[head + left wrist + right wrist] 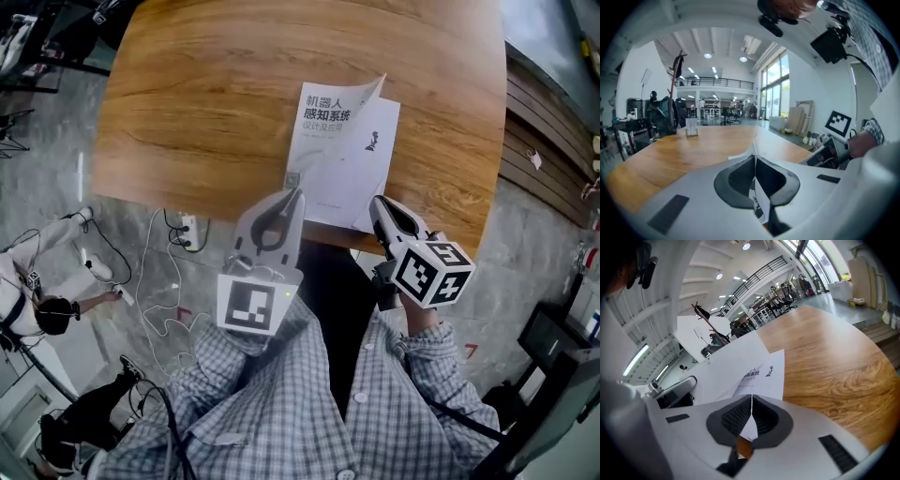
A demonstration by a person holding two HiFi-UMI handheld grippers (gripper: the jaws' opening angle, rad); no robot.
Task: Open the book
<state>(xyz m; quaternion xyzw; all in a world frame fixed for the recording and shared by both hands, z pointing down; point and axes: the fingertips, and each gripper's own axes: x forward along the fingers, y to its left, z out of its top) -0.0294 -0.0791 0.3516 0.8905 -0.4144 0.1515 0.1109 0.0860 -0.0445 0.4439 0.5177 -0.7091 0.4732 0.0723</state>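
My left hand-held gripper (294,192) is clamped on the near-left cover corner of the book (337,164); my right hand-held gripper (378,204) pinches its near-right page.

Shirt (281,412): small check, grey-blue on white, buttoned front, long sleeves (427,361) ending in cuffs. A thin black cable (459,420) crosses the right sleeve, and a second black cable (173,427) runs beside the left one.

Left gripper (294,193): pale grey moulded shell, tapered, with dark grey ribbed lining inside the jaws and black inset strips on the shell. Right gripper (377,202): same build.

Each gripper carries a white cube (253,306) printed with black square markers.
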